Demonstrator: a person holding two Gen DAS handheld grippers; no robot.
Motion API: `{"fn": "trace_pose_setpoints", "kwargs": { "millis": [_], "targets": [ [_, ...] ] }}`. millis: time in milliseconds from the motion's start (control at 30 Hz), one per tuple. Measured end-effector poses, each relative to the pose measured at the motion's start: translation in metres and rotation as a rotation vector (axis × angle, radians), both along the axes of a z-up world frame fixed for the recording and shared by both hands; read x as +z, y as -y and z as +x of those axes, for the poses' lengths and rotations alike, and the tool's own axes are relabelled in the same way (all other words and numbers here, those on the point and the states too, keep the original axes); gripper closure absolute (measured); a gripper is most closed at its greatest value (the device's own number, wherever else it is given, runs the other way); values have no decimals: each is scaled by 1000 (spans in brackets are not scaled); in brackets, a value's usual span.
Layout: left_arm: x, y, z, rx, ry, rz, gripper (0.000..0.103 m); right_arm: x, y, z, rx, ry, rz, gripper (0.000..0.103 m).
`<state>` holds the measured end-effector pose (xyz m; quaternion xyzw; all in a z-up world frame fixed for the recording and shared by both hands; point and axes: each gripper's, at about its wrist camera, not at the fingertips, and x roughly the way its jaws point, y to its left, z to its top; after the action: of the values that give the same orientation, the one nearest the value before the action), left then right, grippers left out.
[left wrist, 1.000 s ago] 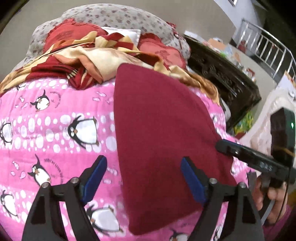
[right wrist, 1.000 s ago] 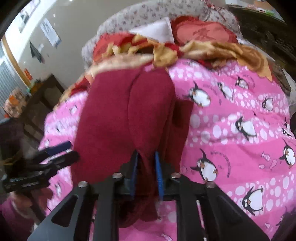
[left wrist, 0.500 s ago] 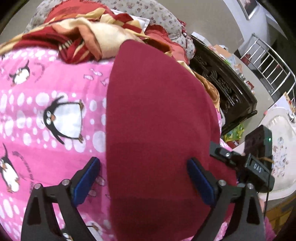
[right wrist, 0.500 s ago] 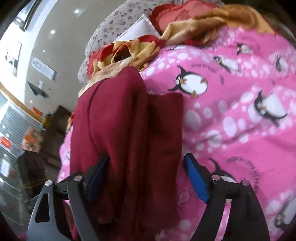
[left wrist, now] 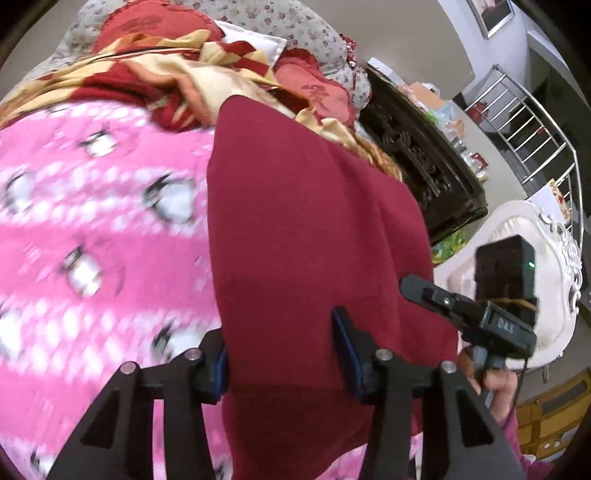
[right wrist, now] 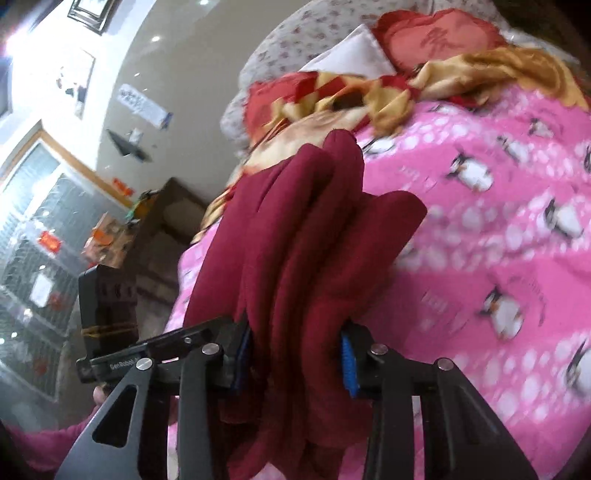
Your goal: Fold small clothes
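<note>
A folded maroon garment (left wrist: 303,229) lies lengthwise on the pink penguin blanket (left wrist: 92,236). My left gripper (left wrist: 282,358) straddles its near end. Its jaws are closing, and the cloth fills the gap, with both blue pads against it. In the right wrist view the same garment (right wrist: 303,229) shows as a thick stack of folds. My right gripper (right wrist: 295,358) has that bundle between its closing jaws, with both pads pressed into the cloth. The right gripper's black body (left wrist: 498,328) shows at the garment's right side. The left gripper's body (right wrist: 107,295) shows on the left.
A heap of red and gold cloth (left wrist: 166,77) and pillows (left wrist: 295,33) lies at the far end of the bed. A dark carved cabinet (left wrist: 417,155) and a white padded piece of furniture (left wrist: 546,251) stand beside the bed. A hand (left wrist: 495,387) holds the right gripper.
The right gripper let go of a thin fold, opened wide and has now closed on the whole bundle. The left jaws stood wide and now narrow onto the garment. The left view has pulled back.
</note>
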<state>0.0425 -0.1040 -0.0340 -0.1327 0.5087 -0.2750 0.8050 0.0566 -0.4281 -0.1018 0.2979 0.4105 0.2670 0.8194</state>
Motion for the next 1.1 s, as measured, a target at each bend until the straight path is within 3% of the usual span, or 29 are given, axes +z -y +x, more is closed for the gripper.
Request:
{"fn": "trace_pose_setpoints", "kwargs": {
  "millis": [100,167,233,267,367,467,600,633,700,767,833,933,1000,1100],
  "targets": [
    [-15,-12,-27,32,-22,61,49,-21,-16,-10,38,-48,3,56],
    [-41,-7,-34,32,-48,173,48,-46,-27,-10,14,-132,-83,55],
    [-52,-7,-39,52,-28,218,40,-61,-30,-9,-18,-229,-151,54],
    [-51,-11,-43,66,-1,215,36,-56,-29,-15,-35,-208,-131,54],
    [-32,-16,-51,103,101,271,31,-27,-34,-30,-65,-112,-218,54],
    [-21,-19,-52,121,145,277,25,-2,-44,-38,-74,-13,-266,54],
    [-17,-17,-51,128,148,284,25,-13,-75,-32,-9,-51,-349,54],
    [-18,-17,-52,127,152,288,25,-16,-77,-27,-19,-59,-377,59],
    [-19,-17,-54,128,160,294,25,-18,-74,-26,-51,-53,-397,93],
    [-17,-18,-57,130,170,300,25,-13,-68,-30,-47,-38,-374,93],
    [-19,-14,-58,135,179,310,24,-8,-66,-39,-46,3,-462,94],
    [-24,-11,-57,138,177,320,23,-28,-65,-35,-67,-36,-518,94],
    [-26,-10,-56,143,170,324,23,-36,-62,-38,-78,-49,-491,94],
    [-26,-11,-57,151,174,325,23,-19,-60,-43,-86,-27,-477,89]
  ]
}}
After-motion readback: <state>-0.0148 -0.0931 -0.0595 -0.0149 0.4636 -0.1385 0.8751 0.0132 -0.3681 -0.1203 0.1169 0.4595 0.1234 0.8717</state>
